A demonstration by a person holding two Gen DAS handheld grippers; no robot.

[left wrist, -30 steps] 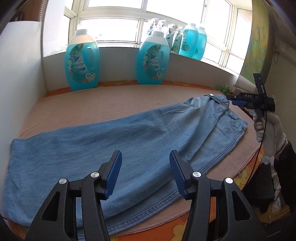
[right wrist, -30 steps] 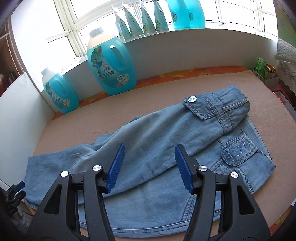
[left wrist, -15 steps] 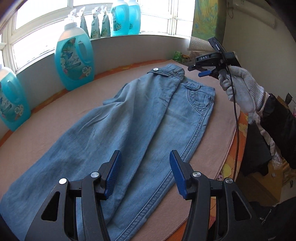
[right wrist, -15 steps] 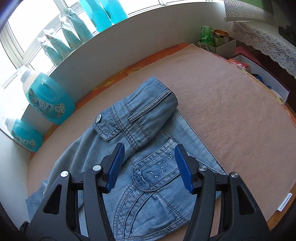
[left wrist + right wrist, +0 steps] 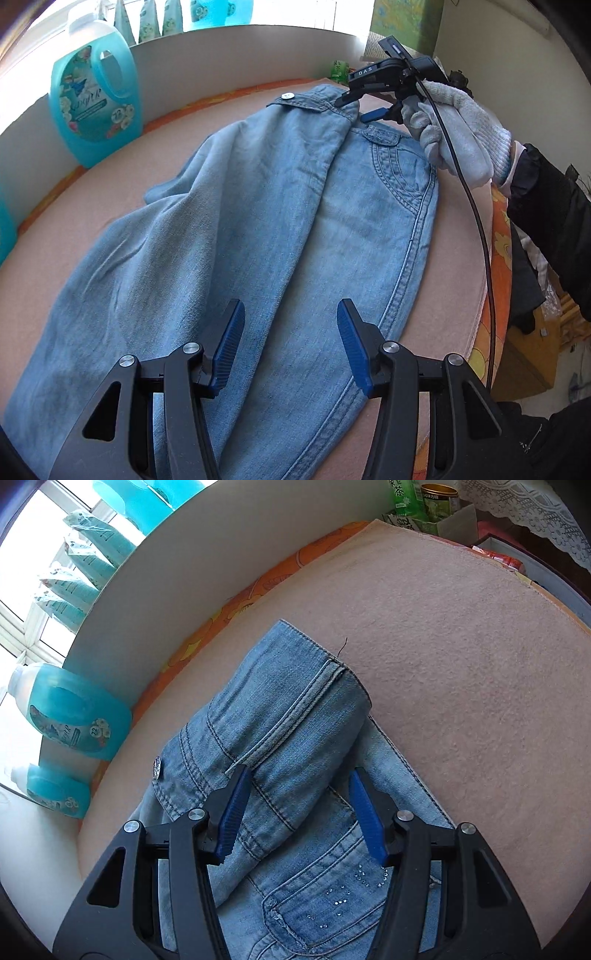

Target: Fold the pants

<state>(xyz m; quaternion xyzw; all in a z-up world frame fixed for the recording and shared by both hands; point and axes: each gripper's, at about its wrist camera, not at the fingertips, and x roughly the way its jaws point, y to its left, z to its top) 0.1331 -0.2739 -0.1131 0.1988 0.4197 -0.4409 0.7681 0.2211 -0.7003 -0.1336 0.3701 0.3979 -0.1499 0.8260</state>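
Light blue denim pants point(image 5: 277, 221) lie flat on a pinkish mat point(image 5: 74, 229), folded lengthwise, one half over the other. The waistband with its metal button point(image 5: 287, 96) is at the far end. My left gripper point(image 5: 288, 343) hovers open over the leg part, nothing between its blue pads. A gloved hand point(image 5: 458, 129) holds my right gripper point(image 5: 354, 110) at the waistband. In the right wrist view the right gripper point(image 5: 299, 805) stands open just above the folded-over waistband point(image 5: 280, 709), its pads on either side of the fold and not pressing it. The button point(image 5: 157, 766) shows to the left.
Teal detergent bottles point(image 5: 98, 107) point(image 5: 74, 716) stand against the white wall under the window. Refill pouches point(image 5: 85, 554) line the sill. A green carton and a tin point(image 5: 439, 498) sit beyond the mat's far corner. Bare mat point(image 5: 461, 664) lies right of the waistband.
Both grippers rolled and came lower and closer to the pants. The left moved along the legs toward the waist, the right down onto the waistband fold. Jaw openings look the same.
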